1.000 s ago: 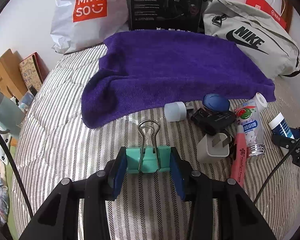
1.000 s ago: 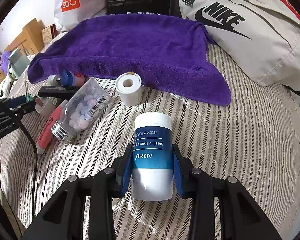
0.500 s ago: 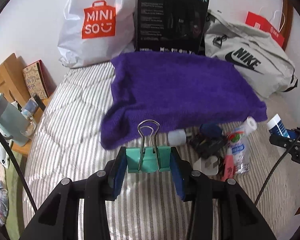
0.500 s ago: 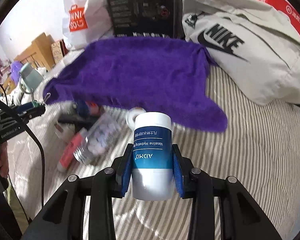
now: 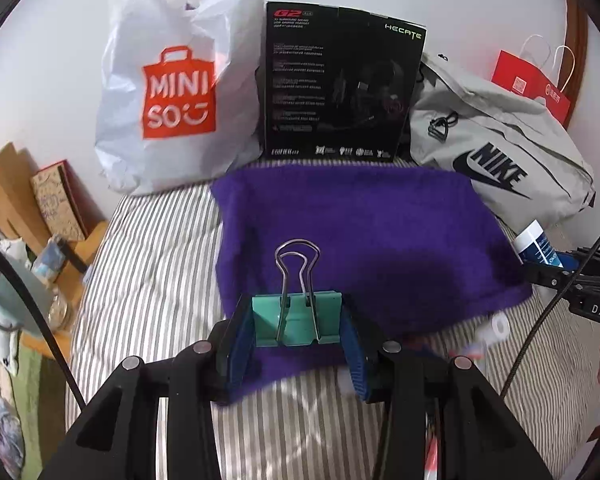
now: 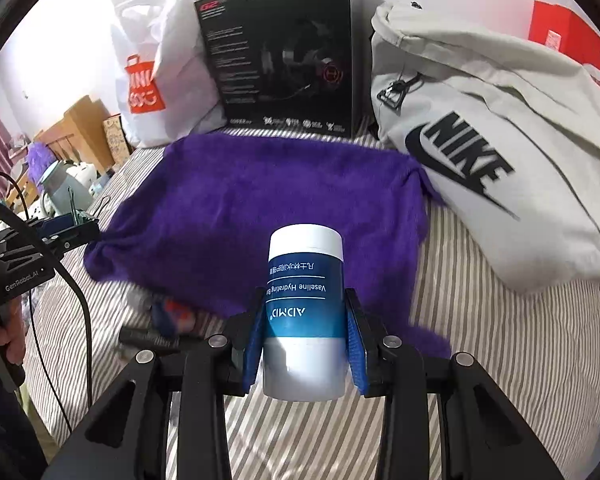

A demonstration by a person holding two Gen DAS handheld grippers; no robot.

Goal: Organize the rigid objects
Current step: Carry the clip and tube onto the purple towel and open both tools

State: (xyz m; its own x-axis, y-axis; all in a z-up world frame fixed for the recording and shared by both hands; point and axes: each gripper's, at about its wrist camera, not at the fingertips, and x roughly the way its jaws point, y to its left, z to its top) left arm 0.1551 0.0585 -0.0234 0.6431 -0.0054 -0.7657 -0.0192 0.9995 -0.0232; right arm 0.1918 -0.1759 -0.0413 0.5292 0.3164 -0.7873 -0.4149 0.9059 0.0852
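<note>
Teal binder clip (image 5: 297,321) sits clamped in the left gripper (image 5: 298,334), wire handles pointing forward, held above the near edge of the purple towel (image 5: 364,236) on the striped bed (image 5: 148,272). Further right, the right gripper (image 6: 305,338) squeezes a blue-and-white Vaseline jar (image 6: 305,304) (label upside down), also over the towel's edge.

One teal binder clip (image 5: 297,318), one blue-and-white jar (image 6: 305,312), one purple towel (image 5: 364,232), one black box (image 5: 336,84), three bags along the top: white (image 5: 168,92), grey (image 5: 496,148), red (image 5: 530,80).
</note>
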